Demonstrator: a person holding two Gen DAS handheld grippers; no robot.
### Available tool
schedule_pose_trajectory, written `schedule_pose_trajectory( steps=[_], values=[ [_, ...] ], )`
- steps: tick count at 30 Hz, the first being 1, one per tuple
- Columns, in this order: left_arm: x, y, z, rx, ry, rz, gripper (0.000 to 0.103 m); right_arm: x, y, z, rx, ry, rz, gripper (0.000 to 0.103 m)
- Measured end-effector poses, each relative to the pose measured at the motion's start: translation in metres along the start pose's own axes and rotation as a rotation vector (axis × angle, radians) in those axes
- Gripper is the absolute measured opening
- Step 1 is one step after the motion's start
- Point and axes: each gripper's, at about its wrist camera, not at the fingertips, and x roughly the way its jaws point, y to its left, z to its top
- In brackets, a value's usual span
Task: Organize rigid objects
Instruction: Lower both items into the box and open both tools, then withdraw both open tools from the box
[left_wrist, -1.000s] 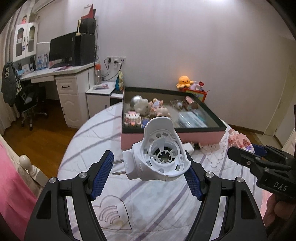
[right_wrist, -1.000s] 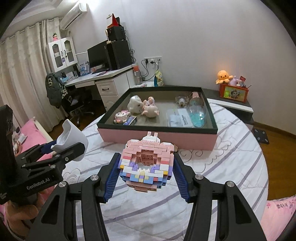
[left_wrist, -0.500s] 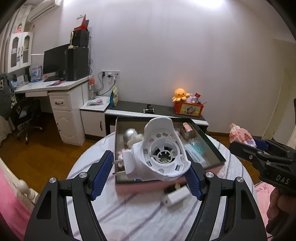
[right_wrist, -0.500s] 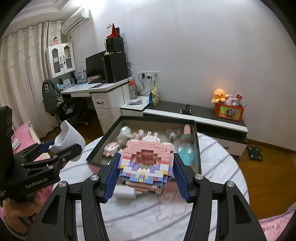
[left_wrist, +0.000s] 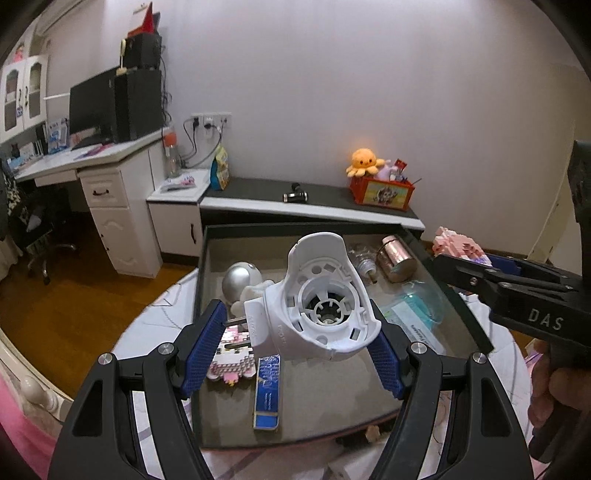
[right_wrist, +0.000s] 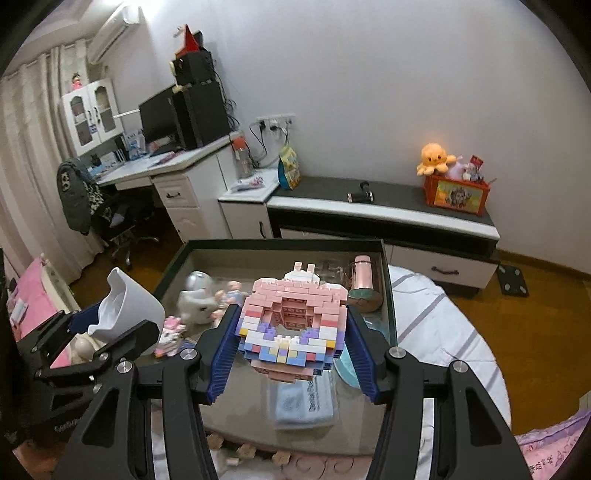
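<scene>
The left gripper (left_wrist: 295, 350) is closed on a white plug-in device (left_wrist: 317, 306), its blue pads pressing the housing from both sides while the two metal prongs jut toward the left pad. The open, ribbed face of the housing looks back at the camera (a broken edge shows along its lower rim). The right gripper (right_wrist: 291, 350) clamps a pink brick-built model (right_wrist: 293, 325) between its blue pads, the model's pastel blue, white and purple rows facing the lens.

Both held things hang above a shallow dark-rimmed tray (left_wrist: 201, 258) that sits on a round table with a striped cloth (right_wrist: 443, 325). Just below the plug-in device, on the tray floor, lie a blue rectangular box (left_wrist: 266, 391) and, touching its left side, a small pink-and-white brick figure (left_wrist: 231, 354). Under the brick model lies a clear pouch with a printed label (right_wrist: 304, 398). Farther in stand a white figurine with a silver dome (left_wrist: 240, 280), a rose-gold canister (left_wrist: 397, 258) lying on its side near the back right corner, and a clear blue-tinted item (left_wrist: 417, 299) beside it.

Behind the table runs a low dark-topped cabinet (right_wrist: 388, 206) carrying an orange box with an orange octopus plush (right_wrist: 436, 157) on top; to the left stands a white desk (right_wrist: 177, 162) with a monitor.
</scene>
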Motion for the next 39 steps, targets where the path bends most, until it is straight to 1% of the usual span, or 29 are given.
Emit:
schedule_pose_trajectory(
  steps=[5,9,10,11,12,13,14,15,17,19,21,22,26,31,35,39],
  values=[
    [0.03,-0.003,-0.001,0.003,0.057,0.0,0.074,0.028,-0.01,-0.004,0.031,0.05,-0.009,0.056],
    [0.052,-0.008,-0.006,0.024,0.12,0.009,0.075,0.046,-0.016,-0.007,0.053,0.09,-0.011,0.057],
    [0.055,-0.009,-0.007,0.03,0.13,0.016,0.08,0.048,-0.018,-0.009,0.065,0.095,-0.007,0.057],
    [0.055,-0.01,-0.009,0.035,0.132,0.034,0.088,0.049,-0.02,-0.01,0.072,0.097,-0.005,0.058],
    [0.054,-0.008,-0.009,0.035,0.127,0.043,0.092,0.049,-0.022,-0.011,0.081,0.1,0.001,0.06],
    [0.051,-0.006,-0.011,0.029,0.118,0.052,0.099,0.047,-0.023,-0.013,0.086,0.099,0.007,0.07],
    [0.047,-0.004,-0.012,0.019,0.107,0.053,0.102,0.044,-0.024,-0.014,0.094,0.091,0.011,0.085],
    [0.04,-0.001,-0.013,0.009,0.092,0.049,0.102,0.041,-0.025,-0.014,0.098,0.084,0.01,0.087],
    [0.029,0.002,-0.015,0.006,0.076,0.054,0.103,0.033,-0.027,-0.016,0.113,0.064,0.002,0.088],
    [0.016,0.006,-0.017,0.001,0.061,0.058,0.103,0.02,-0.03,-0.019,0.142,0.038,0.014,0.088],
    [-0.001,0.009,-0.021,-0.009,0.039,0.055,0.103,0.009,-0.028,-0.021,0.148,0.015,0.008,0.091],
    [-0.008,0.01,-0.022,-0.013,0.029,0.051,0.103,0.0,-0.026,-0.024,0.153,0.001,0.002,0.103],
    [-0.042,0.01,-0.029,-0.023,-0.016,0.037,0.103,-0.031,-0.014,-0.035,0.148,-0.052,0.014,0.103],
    [-0.085,0.006,-0.041,-0.027,-0.065,0.027,0.103,-0.072,0.005,-0.058,0.123,-0.108,0.005,0.103],
    [-0.113,0.005,-0.056,-0.03,-0.096,0.042,0.103,-0.097,0.012,-0.081,0.12,-0.126,0.0,0.103],
    [-0.131,0.008,-0.077,-0.054,-0.098,0.051,0.103,-0.114,0.016,-0.103,0.129,-0.139,-0.021,0.103]
  ],
)
